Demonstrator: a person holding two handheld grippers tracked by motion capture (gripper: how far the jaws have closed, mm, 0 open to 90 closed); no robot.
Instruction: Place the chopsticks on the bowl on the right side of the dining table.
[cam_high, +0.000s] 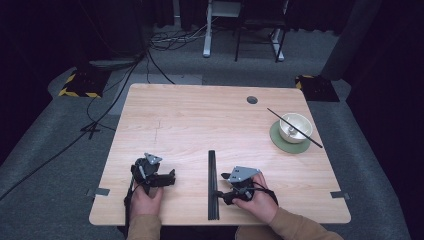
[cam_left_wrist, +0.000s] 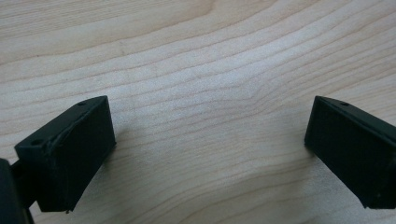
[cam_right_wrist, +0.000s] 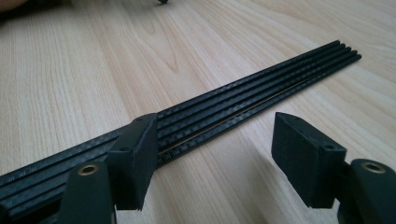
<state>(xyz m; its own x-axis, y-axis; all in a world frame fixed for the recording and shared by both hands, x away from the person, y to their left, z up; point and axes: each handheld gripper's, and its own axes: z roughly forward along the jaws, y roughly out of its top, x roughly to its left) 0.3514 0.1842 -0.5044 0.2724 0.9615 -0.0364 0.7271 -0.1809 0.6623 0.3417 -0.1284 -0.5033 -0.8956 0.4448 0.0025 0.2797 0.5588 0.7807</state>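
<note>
A bundle of black rods (cam_high: 213, 185) lies flat on a pale wooden surface (cam_high: 200, 120), near its front edge and about midway across, running from front to back. The rods rest side by side, touching one another. Just right of the bundle, a person's right hand holds the right gripper (cam_high: 226, 187), which points at the rods. In the right gripper view, its jaws are spread wide: one jaw sits over the rods, the other over bare wood beside them, and neither visibly presses on the bundle (cam_right_wrist: 224, 116). Left of the bundle and apart from it, the left hand holds the left gripper (cam_high: 170, 177). Its jaws are also spread, with nothing but wood grain between them. Well right of the bundle and farther back, a white bowl (cam_high: 295, 127) sits on a green coaster (cam_high: 276, 137), with a single black rod (cam_high: 295, 128) across its rim.
</note>
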